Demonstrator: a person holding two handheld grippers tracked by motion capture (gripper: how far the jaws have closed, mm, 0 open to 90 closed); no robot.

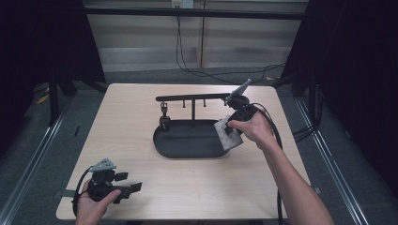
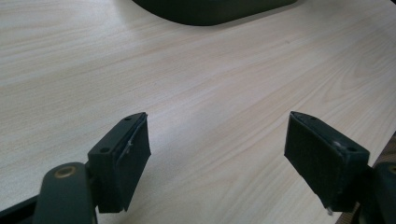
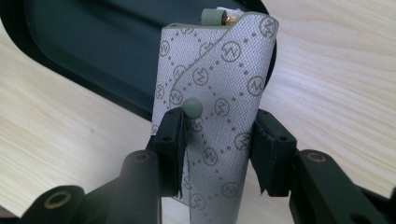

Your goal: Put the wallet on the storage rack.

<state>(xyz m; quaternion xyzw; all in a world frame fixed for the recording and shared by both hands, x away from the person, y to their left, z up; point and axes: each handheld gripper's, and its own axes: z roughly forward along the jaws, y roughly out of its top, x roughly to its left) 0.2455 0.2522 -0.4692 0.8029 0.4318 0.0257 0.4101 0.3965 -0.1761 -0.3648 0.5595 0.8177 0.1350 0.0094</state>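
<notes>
Wallet, grey with a printed monogram pattern and a snap stud, sits clamped between the jaws of the right tool, held at the right end of the black oval tray below the stand's hanging bar. I judge the step in hand to be carrying the wallet to or from that tray; which of the two cannot be told. A next move calls for a steady grip and clearing the tray rim without snagging. The left tool rests released, jaws spread wide over bare tabletop at the near left corner, well apart from the work.
</notes>
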